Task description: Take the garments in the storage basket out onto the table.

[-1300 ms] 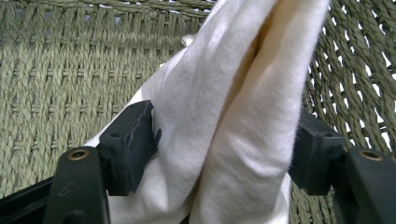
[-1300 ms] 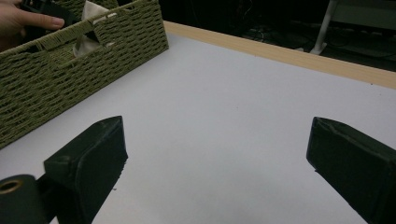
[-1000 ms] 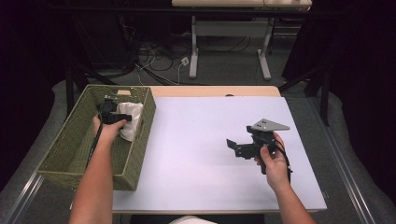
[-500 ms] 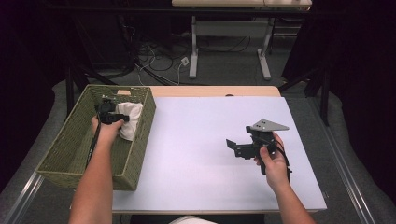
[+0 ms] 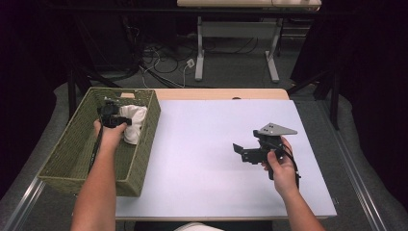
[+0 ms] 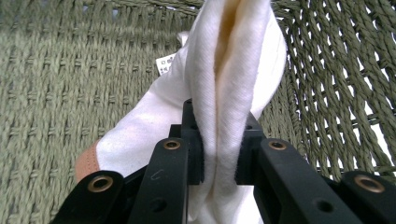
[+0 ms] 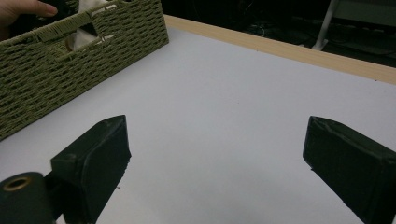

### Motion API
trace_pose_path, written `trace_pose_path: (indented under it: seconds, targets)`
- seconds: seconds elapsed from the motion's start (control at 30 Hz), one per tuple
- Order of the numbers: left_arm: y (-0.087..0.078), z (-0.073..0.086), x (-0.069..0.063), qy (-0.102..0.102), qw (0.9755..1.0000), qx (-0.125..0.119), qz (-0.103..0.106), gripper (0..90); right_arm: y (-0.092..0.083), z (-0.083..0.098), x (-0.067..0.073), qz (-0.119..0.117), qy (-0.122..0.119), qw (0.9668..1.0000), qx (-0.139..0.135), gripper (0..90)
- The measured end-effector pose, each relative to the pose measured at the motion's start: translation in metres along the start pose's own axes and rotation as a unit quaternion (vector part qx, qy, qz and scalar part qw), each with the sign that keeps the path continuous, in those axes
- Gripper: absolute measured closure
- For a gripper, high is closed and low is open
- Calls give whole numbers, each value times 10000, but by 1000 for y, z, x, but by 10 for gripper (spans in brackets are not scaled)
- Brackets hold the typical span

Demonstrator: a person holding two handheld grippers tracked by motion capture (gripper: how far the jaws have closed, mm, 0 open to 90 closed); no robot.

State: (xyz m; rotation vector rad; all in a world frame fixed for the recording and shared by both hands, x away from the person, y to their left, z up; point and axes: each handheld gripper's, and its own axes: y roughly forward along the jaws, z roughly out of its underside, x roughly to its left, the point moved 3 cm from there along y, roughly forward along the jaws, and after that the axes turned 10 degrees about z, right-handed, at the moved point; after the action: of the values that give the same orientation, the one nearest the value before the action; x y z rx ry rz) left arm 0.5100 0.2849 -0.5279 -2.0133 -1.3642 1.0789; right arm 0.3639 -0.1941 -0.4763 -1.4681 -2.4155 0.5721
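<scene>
Left tongs [image 6: 219, 158], their jaws having just been closing, pinch a fold of the white cloth [image 6: 233, 70] inside the green woven basket [image 5: 72, 144], near its far end. Right tongs [image 7: 219, 182], jaws spread wide with nothing between them, are held above the white worktop [image 5: 202, 159], well to the right of the basket.

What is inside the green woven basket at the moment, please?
A white cloth lies in the basket, pinched by the left hand-held gripper. The cloth and the hand hide the basket floor beneath them.

White table [image 5: 207, 159]: green wicker basket [image 5: 72, 159] at left.
</scene>
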Motion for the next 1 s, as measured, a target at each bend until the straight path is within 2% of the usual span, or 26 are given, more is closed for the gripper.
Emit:
trace_pose_path:
  seconds: [0.3, 0.4, 0.63, 1.0]
  targets:
    - [-5, -1, -2, -126, 9998, -22, -122, 797, 0, 1, 0, -11, 9, 10000, 33, 69]
    - [-7, -2, -2, -150, 9997, -95, -150, 800, 1, 1, 0, -6, -4, 10000, 38, 69]
    - [-12, -4, -1, -164, 9993, -240, -222, 805, 1, 1, 0, -2, 0, 10000, 41, 69]
    - [-20, -7, -4, -128, 9986, -465, -196, 806, 1, 1, -1, 10, -7, 10000, 45, 70]
